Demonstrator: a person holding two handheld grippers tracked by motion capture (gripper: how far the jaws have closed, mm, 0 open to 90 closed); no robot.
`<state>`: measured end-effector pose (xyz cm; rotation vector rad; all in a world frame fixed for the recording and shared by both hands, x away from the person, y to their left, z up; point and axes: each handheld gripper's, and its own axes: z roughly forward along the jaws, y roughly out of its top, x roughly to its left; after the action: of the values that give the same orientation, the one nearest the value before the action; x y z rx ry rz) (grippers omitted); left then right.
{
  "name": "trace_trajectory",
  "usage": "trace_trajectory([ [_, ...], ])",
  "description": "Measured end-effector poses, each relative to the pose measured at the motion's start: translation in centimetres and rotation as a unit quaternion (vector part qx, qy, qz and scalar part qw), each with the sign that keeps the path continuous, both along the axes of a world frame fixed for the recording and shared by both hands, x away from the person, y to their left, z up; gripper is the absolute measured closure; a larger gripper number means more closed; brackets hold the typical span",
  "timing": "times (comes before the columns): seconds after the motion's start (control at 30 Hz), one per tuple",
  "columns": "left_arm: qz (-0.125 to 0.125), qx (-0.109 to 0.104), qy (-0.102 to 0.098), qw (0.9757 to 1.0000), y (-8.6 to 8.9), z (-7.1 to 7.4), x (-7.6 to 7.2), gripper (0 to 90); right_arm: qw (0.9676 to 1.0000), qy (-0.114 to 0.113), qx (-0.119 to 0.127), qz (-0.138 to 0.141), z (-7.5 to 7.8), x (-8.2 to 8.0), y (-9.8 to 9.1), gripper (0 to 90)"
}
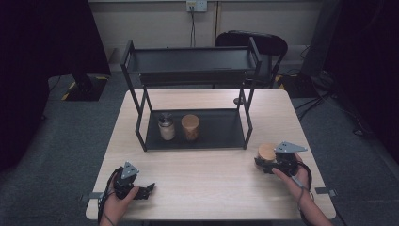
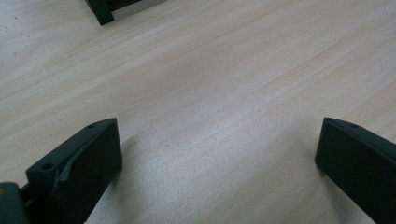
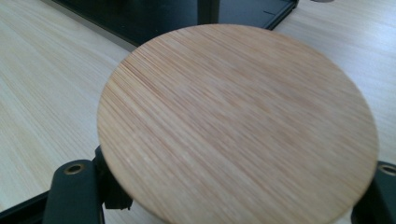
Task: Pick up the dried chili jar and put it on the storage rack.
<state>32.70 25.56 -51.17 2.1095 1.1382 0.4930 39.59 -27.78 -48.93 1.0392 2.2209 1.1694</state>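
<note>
A: Where is the jar with the round wooden lid (image 1: 266,151)?

B: On the table (image 1: 202,188), just in front of the black rack (image 1: 193,127), off its front right leg. The right gripper (image 1: 263,162) has closed on it; the jaws sit either side of the jar under the lid.

A: What does the right gripper view add?

B: The lid's (image 3: 238,126) face close up: a flat disc of fine straight bamboo grain, with a jaw tip peeking out at each lower corner. The high view gives the setting instead: two more jars on the rack's lower shelf, one with a dark top (image 1: 166,127), one with a wooden lid (image 1: 190,127), standing just apart.

A: And the left gripper (image 1: 141,190)?

B: It rests well in front of the rack's left leg, near the table's front edge. In the left gripper view its jaws stand wide apart with nothing between them, just pale wood-grain tabletop (image 2: 210,93).

A: Room to move?

B: Open tabletop between the two grippers in front of the rack, and the lower shelf's right half is bare.
</note>
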Motion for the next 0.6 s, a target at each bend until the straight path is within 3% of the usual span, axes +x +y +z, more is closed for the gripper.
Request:
trace_trajectory([
  [0.6, 0.000, 0.000, 0.000, 1.0000, 0.0, 0.0, 0.0, 0.1, 0.9994, 0.005, -0.005, 0.033, 1.2, 1.2, 3.1, 25.5],
])
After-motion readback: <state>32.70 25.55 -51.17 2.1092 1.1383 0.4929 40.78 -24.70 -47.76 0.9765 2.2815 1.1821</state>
